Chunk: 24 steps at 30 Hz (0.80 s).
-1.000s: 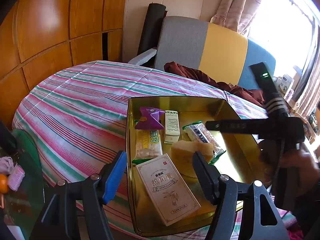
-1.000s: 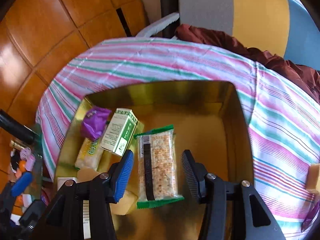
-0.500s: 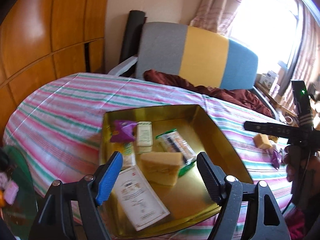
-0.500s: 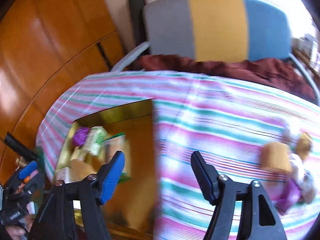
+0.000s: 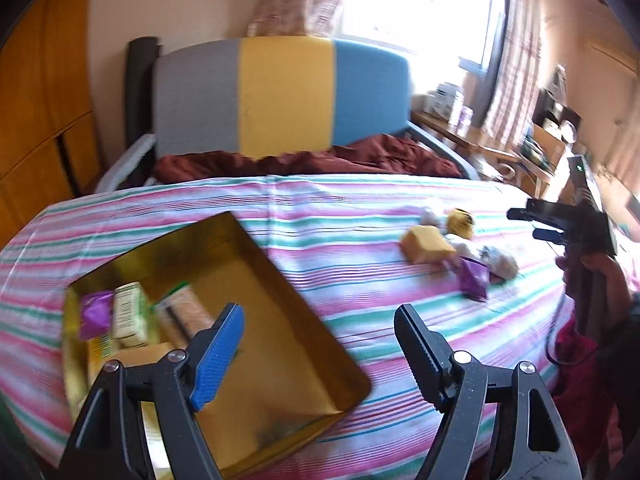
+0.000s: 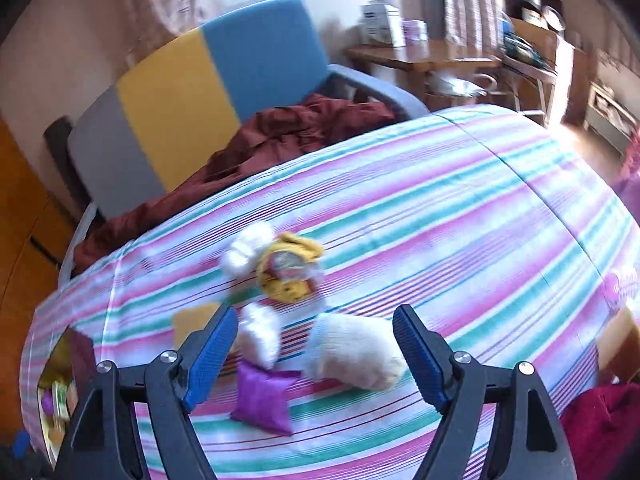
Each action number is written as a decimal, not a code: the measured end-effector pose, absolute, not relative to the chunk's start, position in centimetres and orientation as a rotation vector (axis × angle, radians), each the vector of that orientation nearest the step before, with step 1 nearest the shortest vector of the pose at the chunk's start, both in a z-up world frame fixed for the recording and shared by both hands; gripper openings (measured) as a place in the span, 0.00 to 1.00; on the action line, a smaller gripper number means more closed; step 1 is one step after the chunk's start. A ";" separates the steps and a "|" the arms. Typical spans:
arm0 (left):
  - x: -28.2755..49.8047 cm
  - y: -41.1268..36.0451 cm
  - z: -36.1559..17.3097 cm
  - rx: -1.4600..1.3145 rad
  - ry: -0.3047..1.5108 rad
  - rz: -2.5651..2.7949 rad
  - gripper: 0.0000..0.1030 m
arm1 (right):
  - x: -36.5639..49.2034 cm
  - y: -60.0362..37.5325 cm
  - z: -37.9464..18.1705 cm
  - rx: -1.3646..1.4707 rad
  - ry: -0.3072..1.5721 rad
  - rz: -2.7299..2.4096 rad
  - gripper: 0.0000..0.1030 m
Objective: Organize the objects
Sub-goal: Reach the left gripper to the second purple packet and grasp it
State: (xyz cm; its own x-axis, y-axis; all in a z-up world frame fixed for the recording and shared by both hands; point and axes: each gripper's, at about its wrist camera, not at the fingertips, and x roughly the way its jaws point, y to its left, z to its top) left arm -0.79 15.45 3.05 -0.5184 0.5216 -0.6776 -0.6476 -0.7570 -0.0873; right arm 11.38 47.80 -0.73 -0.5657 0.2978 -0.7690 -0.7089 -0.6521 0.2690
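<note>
From the left wrist, the left tongs (image 5: 316,344) are open and hold nothing. The gold tray (image 5: 304,320) at 8 o'clock already holds snacks, and more wait at 2 o'clock. From the right wrist, the right tongs (image 6: 316,348) are opening and empty above a white bag (image 6: 356,354). I think that gets picked up next. A purple packet (image 6: 262,398) lies just beside it and may get in the way.

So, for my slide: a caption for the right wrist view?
Right gripper, jaws opening and empty, above loose snack packets on the striped tablecloth.
</note>
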 end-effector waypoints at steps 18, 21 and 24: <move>0.0 35.1 -4.1 -1.023 0.394 1.909 0.67 | 14.9 52.3 -3.7 -0.850 1.220 2.087 0.79; 0.2 37.5 -4.8 -1.014 0.431 1.882 0.65 | 14.9 52.4 -3.8 -0.850 1.235 2.089 0.79; 0.3 39.6 -5.5 -1.008 0.466 1.866 0.65 | 14.8 52.5 -3.7 -0.847 1.232 2.096 0.79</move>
